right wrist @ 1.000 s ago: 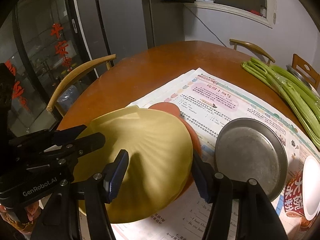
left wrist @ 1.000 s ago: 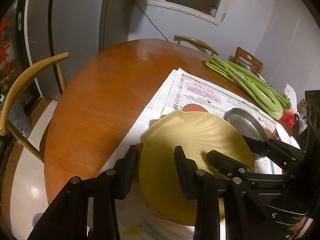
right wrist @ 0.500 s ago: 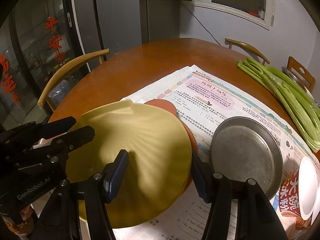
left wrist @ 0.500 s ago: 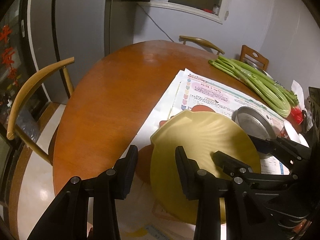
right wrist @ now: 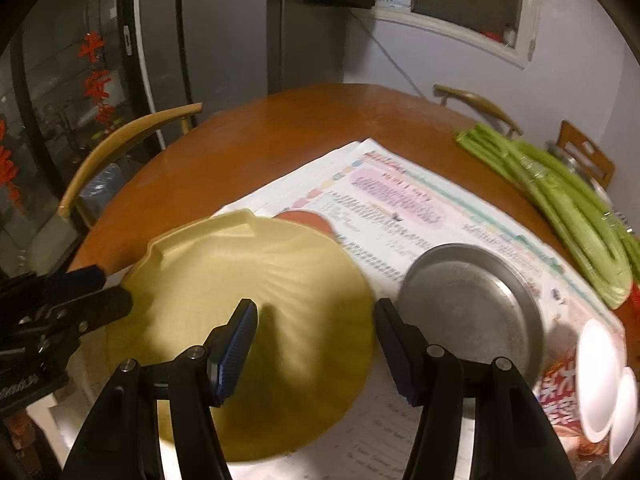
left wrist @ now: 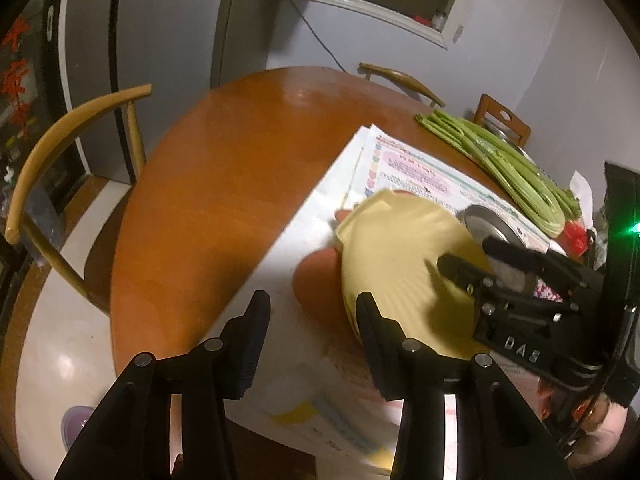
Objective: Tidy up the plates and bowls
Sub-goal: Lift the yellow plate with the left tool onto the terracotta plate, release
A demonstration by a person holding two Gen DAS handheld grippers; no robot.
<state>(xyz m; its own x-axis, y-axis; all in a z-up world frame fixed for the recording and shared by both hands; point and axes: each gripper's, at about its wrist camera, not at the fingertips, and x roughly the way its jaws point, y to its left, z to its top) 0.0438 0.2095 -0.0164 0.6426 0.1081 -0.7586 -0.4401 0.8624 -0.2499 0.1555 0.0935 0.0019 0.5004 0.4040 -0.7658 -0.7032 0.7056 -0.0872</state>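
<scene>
Left wrist view: right tool (left wrist: 464, 256) body lettered, seemingly, "DAS"

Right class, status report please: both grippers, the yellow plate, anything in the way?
Left gripper opening, yellow plate rim at its fingers, not clamped. Right gripper shut on yellow plate, above orange plate. Metal plate close alongside.

Dim, warm indoor light over a round table (left wrist: 208, 184), seen through two fisheye lenses.
A soft sheen marks the tabletop's far side; the yellow plate (right wrist: 256, 300) carries dark shadows from the black fingers (right wrist: 236, 340). Motion blur smears the newspaper (right wrist: 400, 200) print and celery (right wrist: 560, 208). Straight lines bow outward and black vignetting fills every corner; a green lamp (left wrist: 634, 229) flares at the left view's right edge.
</scene>
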